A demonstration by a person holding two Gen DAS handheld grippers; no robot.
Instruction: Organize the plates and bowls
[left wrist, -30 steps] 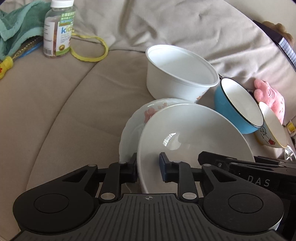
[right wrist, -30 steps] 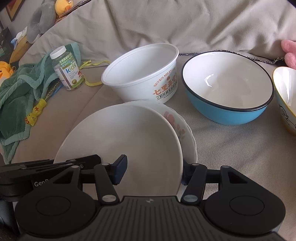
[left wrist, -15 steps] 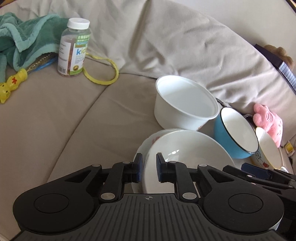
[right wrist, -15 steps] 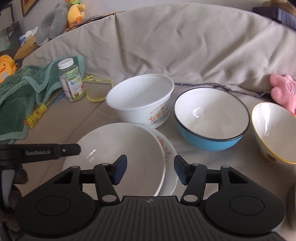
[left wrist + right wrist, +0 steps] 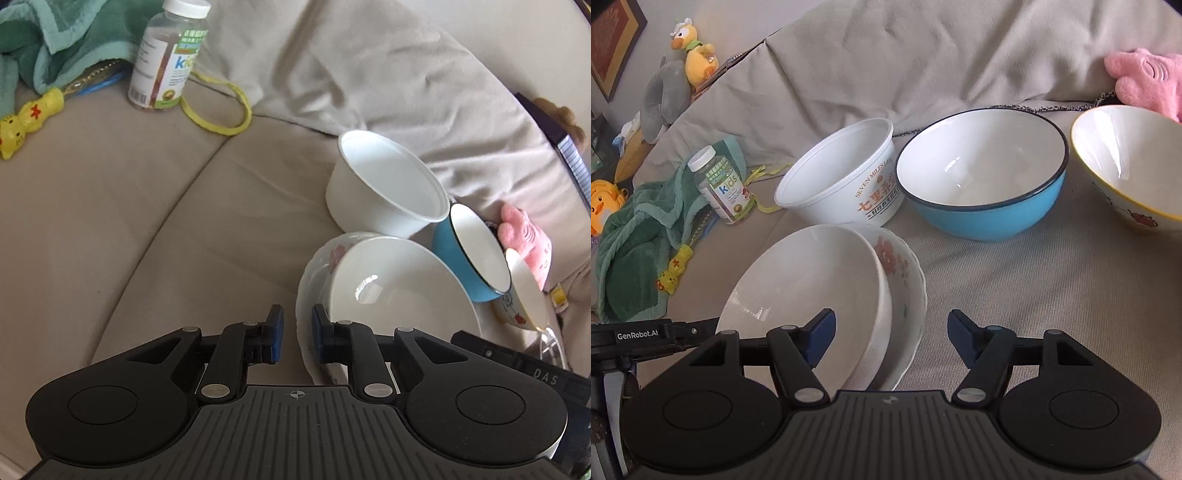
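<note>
Two plates lie stacked on the beige sofa cushion (image 5: 1052,302): a plain white plate (image 5: 812,295) leans on a floral plate (image 5: 905,273) at lower centre of the right wrist view. The right gripper (image 5: 890,336) has its jaws wide open around their near edges, touching nothing. The left gripper (image 5: 294,338) is open only a little, empty, its right finger (image 5: 319,339) at the floral plate's rim. Behind stand a white plastic tub (image 5: 846,177), a blue bowl (image 5: 986,173) and a yellow-rimmed bowl (image 5: 1130,162).

white tub (image 5: 846,177): "seven miles la…" in brown letters above orange chinese characters. clear bottle (image 5: 720,186): "kids" on its label; left view (image 5: 166,59) shows only "kid". black bar (image 5: 639,335): "genrobot.ai". black bar (image 5: 546,378): "das".
</note>
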